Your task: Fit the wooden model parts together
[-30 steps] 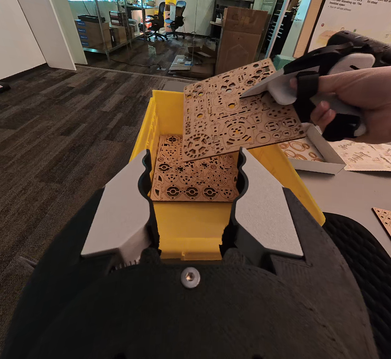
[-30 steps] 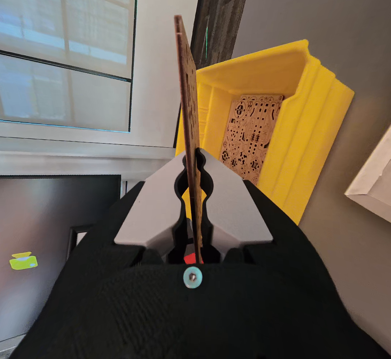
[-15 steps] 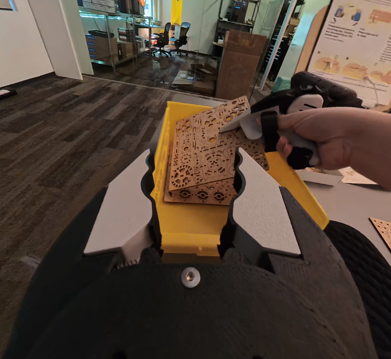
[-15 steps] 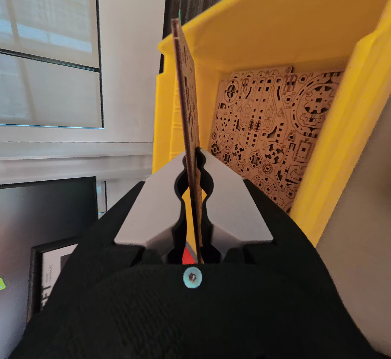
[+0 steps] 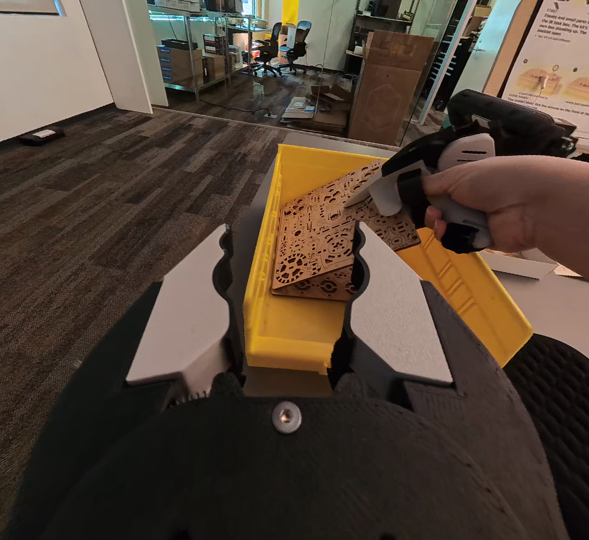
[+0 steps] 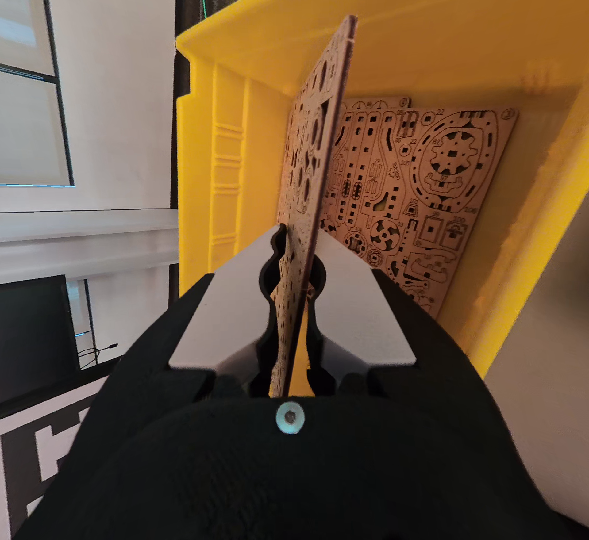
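Hovering with the left gripper (image 5: 291, 226) just before the near end of the yellow bin (image 5: 296, 336), jaws spread wide and carrying nothing. Reaching into the same bin from the right with the right gripper (image 5: 350, 204), steered by a hand (image 5: 510, 206), jaws standing narrow around one edge of a wooden sheet (image 5: 322, 231). Not possible to tell whether pressing on it or letting it loose: in the right wrist view, slanting across the gap, touching near both tips, with free space lower down

Running straight ahead of the right jaws, long axis pointing away from them toward the far wall of the bin. Seen from the left jaws, lying ahead and slightly to the right, sloping, low corner resting on or very near a second sheet (image 5: 318, 292) flat on the bin floor, high edge up at the right jaws. Sitting much nearer to the right jaws; left jaws well back, outside the bin

Probably turning on this slope: lowering the high edge to lay the sheet flat, or lifting it out again

Hiding the right part of both sheets behind the right finger of the left gripper. Burying the held edge deep between the right jaws. Cutting off the table (image 5: 557, 308) at the right border
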Motion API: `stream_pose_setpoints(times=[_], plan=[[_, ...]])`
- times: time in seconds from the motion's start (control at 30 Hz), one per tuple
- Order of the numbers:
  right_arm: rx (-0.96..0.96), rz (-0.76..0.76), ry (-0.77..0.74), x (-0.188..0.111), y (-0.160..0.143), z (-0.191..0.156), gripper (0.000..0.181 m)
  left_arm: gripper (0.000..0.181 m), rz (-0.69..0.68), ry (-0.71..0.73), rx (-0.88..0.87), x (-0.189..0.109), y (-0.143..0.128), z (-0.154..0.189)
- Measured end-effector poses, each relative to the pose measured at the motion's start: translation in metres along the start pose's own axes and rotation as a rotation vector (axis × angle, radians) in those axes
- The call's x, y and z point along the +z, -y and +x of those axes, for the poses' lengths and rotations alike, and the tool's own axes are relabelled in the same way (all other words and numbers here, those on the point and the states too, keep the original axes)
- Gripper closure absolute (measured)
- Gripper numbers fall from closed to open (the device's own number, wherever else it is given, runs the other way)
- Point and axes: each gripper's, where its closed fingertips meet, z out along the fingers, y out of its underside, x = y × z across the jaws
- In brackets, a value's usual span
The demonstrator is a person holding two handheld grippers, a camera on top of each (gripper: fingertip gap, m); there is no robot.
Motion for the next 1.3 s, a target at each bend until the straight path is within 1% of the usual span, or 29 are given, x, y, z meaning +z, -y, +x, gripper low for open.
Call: stream_pose_setpoints(times=[0.1,0.17,0.2,0.3,0.4,0.5,0.57,0.67,0.83,0.9,1.07,1.17,1.3], plan=[[-0.019,-0.011,-0.043,0.001,0.0,0.005,0.163,0.107,-0.007,-0.008,-0.001,0.001,-0.001,0.002],[-0.032,-0.018,-0.072,0.002,-0.001,0.007,0.151,0.107,-0.008,-0.015,-0.007,0.0,-0.001,0.002],[-0.039,-0.024,-0.084,0.002,-0.001,0.007,0.148,0.107,-0.007,-0.017,-0.01,0.0,-0.001,0.002],[-0.049,-0.036,-0.109,0.003,-0.003,0.009,0.142,0.107,-0.001,-0.017,-0.02,-0.002,0.0,0.0],[-0.063,-0.04,-0.127,0.005,-0.003,0.012,0.14,0.108,0.003,-0.018,-0.032,-0.004,0.001,-0.002],[-0.103,-0.07,-0.179,0.006,-0.005,0.018,0.135,0.109,0.007,-0.017,-0.04,-0.006,0.002,-0.005],[-0.125,-0.103,-0.215,0.007,-0.008,0.021,0.125,0.109,0.01,-0.019,-0.046,-0.007,0.002,-0.005],[-0.143,-0.116,-0.254,0.008,-0.01,0.024,0.117,0.11,0.018,-0.027,-0.051,-0.008,0.004,-0.004],[-0.186,-0.207,-0.342,0.012,-0.02,0.033,0.092,0.11,0.027,-0.032,-0.053,-0.01,0.006,-0.003],[-0.202,-0.235,-0.367,0.012,-0.023,0.034,0.084,0.11,0.032,-0.035,-0.054,-0.011,0.007,-0.002],[-0.266,-0.262,-0.447,0.011,-0.026,0.036,0.067,0.111,0.044,-0.036,-0.057,-0.014,0.01,-0.002],[-0.251,-0.266,-0.447,0.013,-0.028,0.036,0.055,0.111,0.047,-0.032,-0.059,-0.015,0.01,-0.003],[-0.205,-0.285,-0.409,0.017,-0.035,0.034,0.042,0.112,0.053,-0.032,-0.064,-0.016,0.012,-0.003]])
